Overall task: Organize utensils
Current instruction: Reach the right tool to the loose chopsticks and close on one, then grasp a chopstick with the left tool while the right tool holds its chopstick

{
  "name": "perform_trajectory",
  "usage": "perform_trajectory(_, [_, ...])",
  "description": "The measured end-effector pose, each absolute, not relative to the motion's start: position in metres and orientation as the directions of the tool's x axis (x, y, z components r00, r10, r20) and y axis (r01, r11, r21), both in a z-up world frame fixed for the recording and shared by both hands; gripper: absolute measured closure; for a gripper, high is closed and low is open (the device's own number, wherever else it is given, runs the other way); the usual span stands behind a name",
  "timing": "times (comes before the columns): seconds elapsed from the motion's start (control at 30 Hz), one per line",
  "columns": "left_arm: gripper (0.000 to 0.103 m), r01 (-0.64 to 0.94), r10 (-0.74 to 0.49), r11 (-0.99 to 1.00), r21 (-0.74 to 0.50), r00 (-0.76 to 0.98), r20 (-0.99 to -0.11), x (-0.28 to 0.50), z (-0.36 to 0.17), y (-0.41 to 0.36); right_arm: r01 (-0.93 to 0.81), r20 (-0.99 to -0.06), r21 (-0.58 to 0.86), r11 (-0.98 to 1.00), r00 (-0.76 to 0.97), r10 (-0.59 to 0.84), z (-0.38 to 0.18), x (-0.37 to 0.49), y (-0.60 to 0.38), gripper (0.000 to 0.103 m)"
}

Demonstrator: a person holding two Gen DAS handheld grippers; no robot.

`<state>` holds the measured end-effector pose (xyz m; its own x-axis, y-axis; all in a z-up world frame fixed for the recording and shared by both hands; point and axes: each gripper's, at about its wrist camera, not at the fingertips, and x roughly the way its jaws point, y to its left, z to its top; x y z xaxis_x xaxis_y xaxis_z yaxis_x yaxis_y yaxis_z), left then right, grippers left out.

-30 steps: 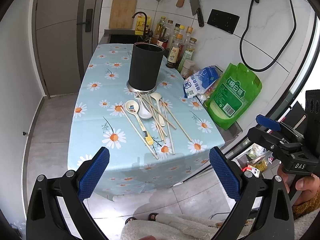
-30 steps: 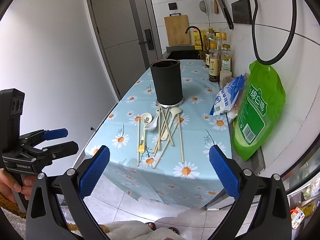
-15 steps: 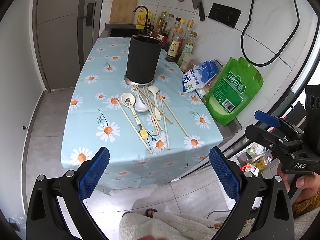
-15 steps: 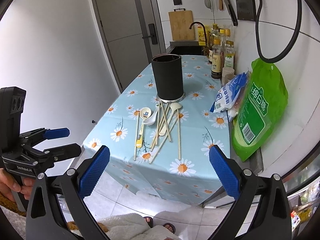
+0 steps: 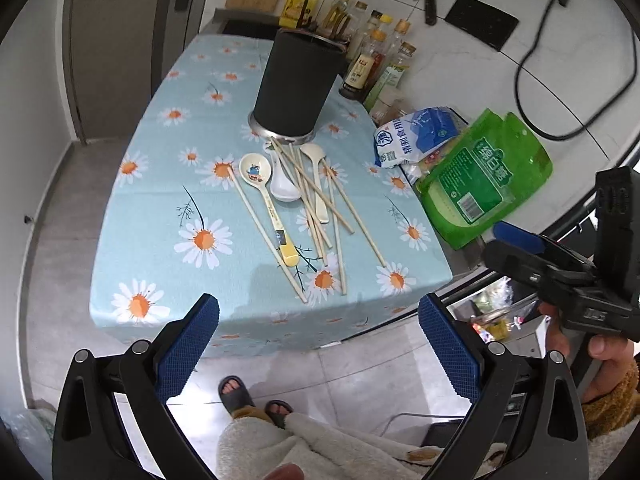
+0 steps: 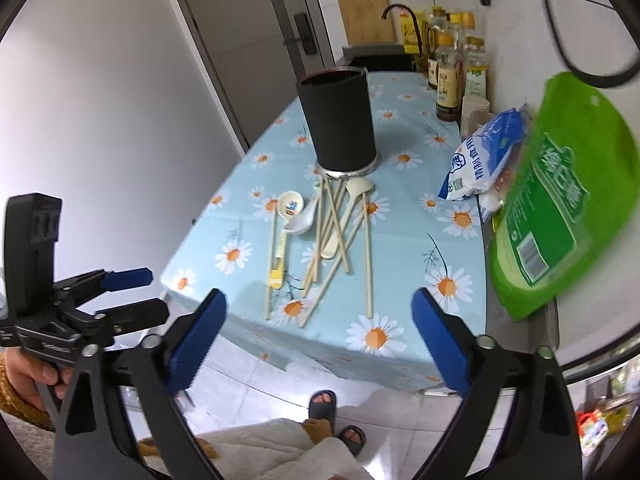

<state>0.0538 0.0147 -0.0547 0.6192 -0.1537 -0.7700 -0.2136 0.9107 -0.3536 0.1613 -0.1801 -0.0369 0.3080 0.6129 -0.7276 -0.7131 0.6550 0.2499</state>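
A black utensil holder point(image 5: 298, 84) point(image 6: 340, 122) stands upright on the daisy tablecloth point(image 5: 160, 216) point(image 6: 404, 280). In front of it lies a loose pile: several wooden chopsticks point(image 5: 316, 204) point(image 6: 332, 236), a cartoon-printed spoon with a yellow handle tip point(image 5: 266, 200) point(image 6: 284, 232), a white ceramic spoon point(image 5: 282, 188) point(image 6: 302, 220) and a cream spoon point(image 5: 316, 176) point(image 6: 344, 216). My left gripper point(image 5: 318, 344) is open and empty, off the table's near edge. My right gripper point(image 6: 318, 336) is open and empty, also short of the near edge.
A green bag point(image 5: 484, 184) point(image 6: 556, 208) and a blue-white packet point(image 5: 416, 136) point(image 6: 480, 156) lie at the table's right edge. Sauce bottles point(image 5: 372, 60) point(image 6: 452, 68) stand by the wall behind the holder. A sink and cutting board point(image 6: 362, 12) are at the far end.
Both grippers moved forward and tilted down toward the table's near edge; the utensil pile looms larger. Nothing on the table has moved. Both stay open.
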Motion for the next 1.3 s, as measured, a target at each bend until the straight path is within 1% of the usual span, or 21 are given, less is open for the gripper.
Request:
perform_trajectory(0.03, [0.007, -0.214, -0.162, 0.907, -0.362, 0.617, -0.770, 0.056, -0.057, 0.018, -0.713, -0.736, 0.248, 0.656, 0.302, 0.606, -0.039, 0.166, -0.175, 0.019])
perform_trajectory(0.1, [0.007, -0.218, -0.176, 0.898, -0.382, 0.618, -0.766, 0.063, -0.062, 0.028, -0.711, -0.759, 0.230, 0.665, 0.297, 0.580, -0.045, 0.181, -0.160, 0.020])
perform_trajectory(0.17, [0.010, -0.217, -0.186, 0.892, -0.397, 0.623, -0.760, 0.069, -0.064, 0.036, -0.693, -0.776, 0.218, 0.687, 0.305, 0.553, -0.050, 0.197, -0.151, 0.022])
perform_trajectory(0.23, [0.011, -0.214, -0.199, 0.888, -0.406, 0.618, -0.760, 0.074, -0.068, 0.044, -0.679, -0.802, 0.220, 0.700, 0.284, 0.526, -0.056, 0.218, -0.139, 0.036])
perform_trajectory(0.37, [0.013, -0.215, -0.223, 0.876, -0.432, 0.613, -0.758, 0.083, -0.078, 0.062, -0.667, -0.852, 0.189, 0.721, 0.253, 0.458, -0.072, 0.257, -0.115, 0.046])
perform_trajectory(0.43, [0.017, -0.210, -0.255, 0.863, -0.460, 0.604, -0.755, 0.089, -0.085, 0.071, -0.660, -0.881, 0.193, 0.726, 0.209, 0.424, -0.086, 0.277, -0.103, 0.055])
perform_trajectory(0.47, [0.019, -0.206, -0.266, 0.860, -0.466, 0.598, -0.756, 0.092, -0.089, 0.074, -0.646, -0.899, 0.210, 0.734, 0.168, 0.404, -0.095, 0.289, -0.096, 0.057])
perform_trajectory(0.53, [0.022, -0.202, -0.270, 0.864, -0.461, 0.586, -0.764, 0.097, -0.095, 0.078, -0.641, -0.915, 0.240, 0.730, 0.101, 0.390, -0.108, 0.303, -0.085, 0.065])
perform_trajectory(0.67, [0.023, -0.189, -0.302, 0.856, -0.481, 0.572, -0.763, 0.106, -0.106, 0.088, -0.647, -0.951, 0.206, 0.734, 0.044, 0.306, -0.129, 0.320, -0.066, 0.072])
perform_trajectory(0.73, [0.023, -0.191, -0.312, 0.851, -0.490, 0.567, -0.762, 0.109, -0.110, 0.094, -0.652, -0.963, 0.188, 0.735, 0.025, 0.268, -0.136, 0.327, -0.057, 0.080])
perform_trajectory(0.8, [0.023, -0.184, -0.330, 0.845, -0.502, 0.558, -0.761, 0.112, -0.115, 0.099, -0.663, -0.970, 0.172, 0.729, 0.014, 0.241, -0.140, 0.332, -0.049, 0.080])
perform_trajectory(0.9, [0.023, -0.185, -0.342, 0.840, -0.511, 0.550, -0.762, 0.116, -0.120, 0.105, -0.662, -0.976, 0.174, 0.729, -0.019, 0.216, -0.147, 0.339, -0.043, 0.084])
perform_trajectory(1.0, [0.023, -0.179, -0.346, 0.842, -0.509, 0.545, -0.764, 0.119, -0.122, 0.110, -0.677, -0.982, 0.165, 0.717, -0.047, 0.182, -0.147, 0.340, -0.032, 0.085])
perform_trajectory(1.03, [0.023, -0.178, -0.346, 0.842, -0.509, 0.546, -0.763, 0.119, -0.121, 0.112, -0.685, -0.987, 0.143, 0.715, -0.048, 0.151, -0.150, 0.339, -0.028, 0.085])
perform_trajectory(1.07, [0.023, -0.178, -0.346, 0.842, -0.510, 0.549, -0.761, 0.120, -0.121, 0.114, -0.688, -0.991, 0.124, 0.715, -0.052, 0.123, -0.153, 0.339, -0.025, 0.088])
perform_trajectory(1.1, [0.023, -0.178, -0.345, 0.842, -0.510, 0.549, -0.761, 0.120, -0.121, 0.115, -0.689, -0.992, 0.121, 0.714, -0.062, 0.108, -0.155, 0.340, -0.022, 0.095])
perform_trajectory(1.13, [0.023, -0.181, -0.341, 0.842, -0.508, 0.550, -0.762, 0.120, -0.121, 0.117, -0.690, -0.992, 0.121, 0.714, -0.072, 0.099, -0.157, 0.341, -0.021, 0.097])
perform_trajectory(1.3, [0.026, -0.204, -0.324, 0.843, -0.498, 0.546, -0.773, 0.126, -0.120, 0.125, -0.694, -0.993, 0.113, 0.711, -0.090, 0.070, -0.159, 0.342, -0.017, 0.097])
